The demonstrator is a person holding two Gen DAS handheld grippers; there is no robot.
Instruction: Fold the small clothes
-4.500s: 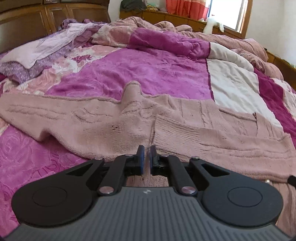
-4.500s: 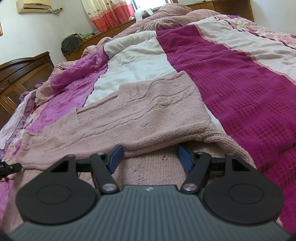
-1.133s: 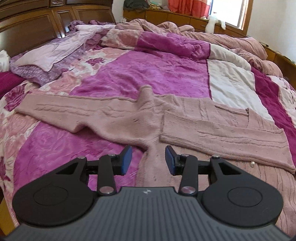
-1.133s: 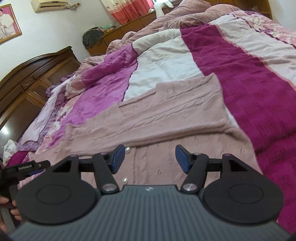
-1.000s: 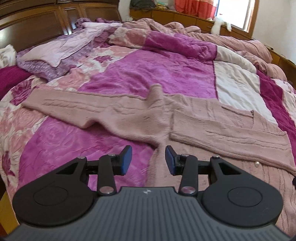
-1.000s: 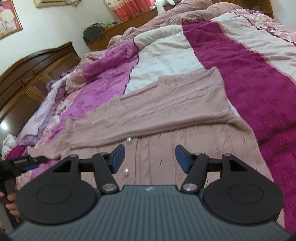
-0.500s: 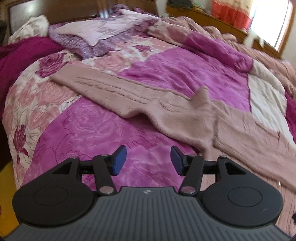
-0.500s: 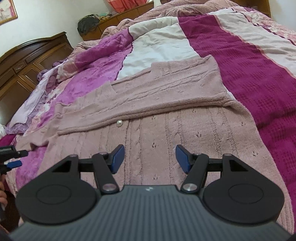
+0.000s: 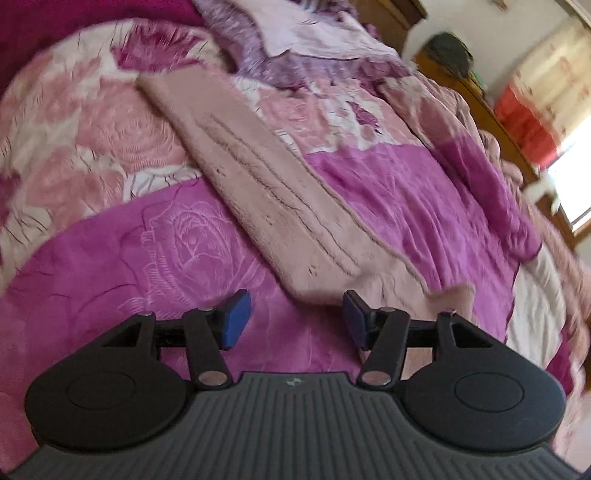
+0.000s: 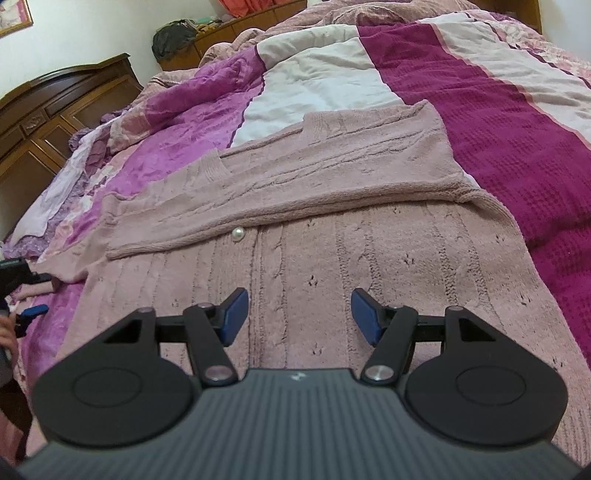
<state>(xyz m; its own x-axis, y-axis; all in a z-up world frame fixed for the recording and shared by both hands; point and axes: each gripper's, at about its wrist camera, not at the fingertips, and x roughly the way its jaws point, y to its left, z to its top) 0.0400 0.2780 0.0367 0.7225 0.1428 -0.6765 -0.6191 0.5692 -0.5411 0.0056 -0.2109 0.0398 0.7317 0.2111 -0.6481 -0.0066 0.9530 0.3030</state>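
A dusty pink knit cardigan (image 10: 332, 258) lies flat on the bed, one front panel (image 10: 314, 173) folded over the body, a pearl button (image 10: 238, 233) showing at its edge. Its left sleeve (image 9: 266, 184) stretches out over the magenta bedspread in the left wrist view. My left gripper (image 9: 293, 317) is open and empty, hovering just short of the sleeve's near end. My right gripper (image 10: 299, 315) is open and empty above the cardigan's body. The left gripper also shows at the far left of the right wrist view (image 10: 22, 295).
The bed is covered by a patchwork quilt of magenta (image 9: 129, 266), pink floral (image 9: 92, 122), white (image 10: 321, 81) and dark crimson (image 10: 517, 155) panels. A crumpled lilac cloth (image 9: 295, 40) lies near the dark wooden headboard (image 10: 55, 107). A wooden dresser (image 10: 221, 33) stands behind.
My left gripper has swung left along the outstretched sleeve and moved closer to it. My right gripper has drawn back slightly over the cardigan body. Both stay open.
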